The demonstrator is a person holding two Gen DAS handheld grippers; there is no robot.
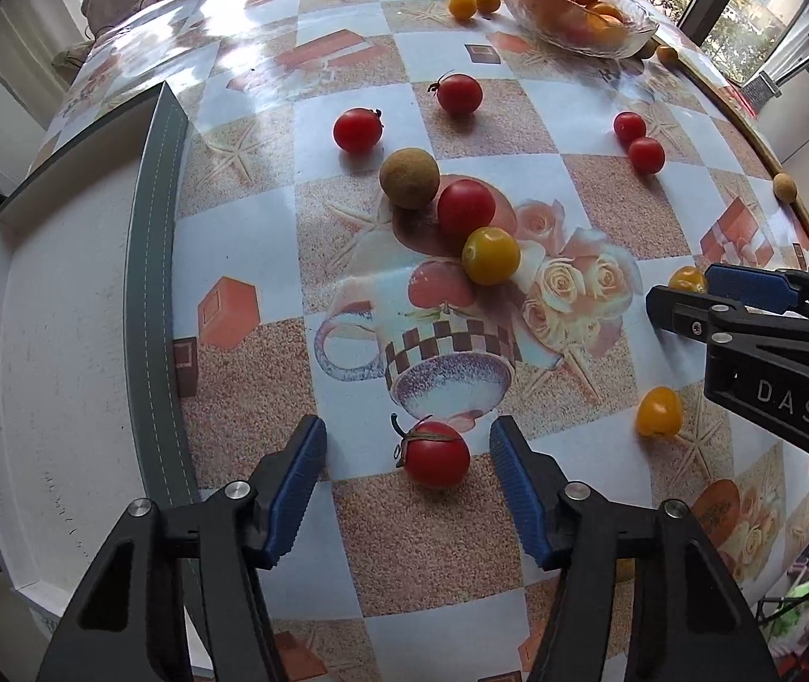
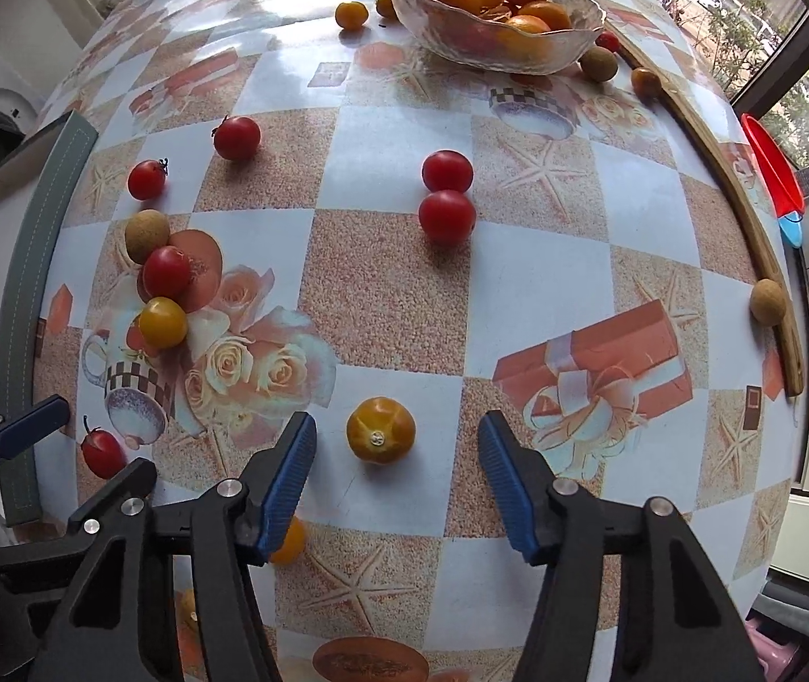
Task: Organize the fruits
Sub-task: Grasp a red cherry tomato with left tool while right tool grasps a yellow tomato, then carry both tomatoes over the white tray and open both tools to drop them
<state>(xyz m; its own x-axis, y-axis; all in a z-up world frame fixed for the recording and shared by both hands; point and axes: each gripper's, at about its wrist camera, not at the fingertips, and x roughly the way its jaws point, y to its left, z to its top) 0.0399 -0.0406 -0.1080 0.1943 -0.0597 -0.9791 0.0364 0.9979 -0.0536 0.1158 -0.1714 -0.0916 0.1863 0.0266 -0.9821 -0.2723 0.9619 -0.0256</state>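
Note:
My left gripper (image 1: pixel 407 454) is open, with a red tomato with a stem (image 1: pixel 436 460) on the table between its fingertips. My right gripper (image 2: pixel 397 443) is open around a yellow-orange tomato (image 2: pixel 381 429); it also shows in the left wrist view (image 1: pixel 683 295). More red tomatoes (image 1: pixel 356 129) (image 1: pixel 459 93) (image 2: pixel 447 216), a yellow tomato (image 1: pixel 490 255) and a brown longan (image 1: pixel 409 178) lie scattered on the patterned tablecloth. A glass bowl (image 2: pixel 586 28) of oranges stands at the far side.
A white tray with a grey-green rim (image 1: pixel 157 284) lies along the table's left edge. A wooden strip (image 2: pixel 745 216) runs along the right edge with a longan (image 2: pixel 768 301) against it. Another yellow tomato (image 1: pixel 658 411) lies near my right gripper.

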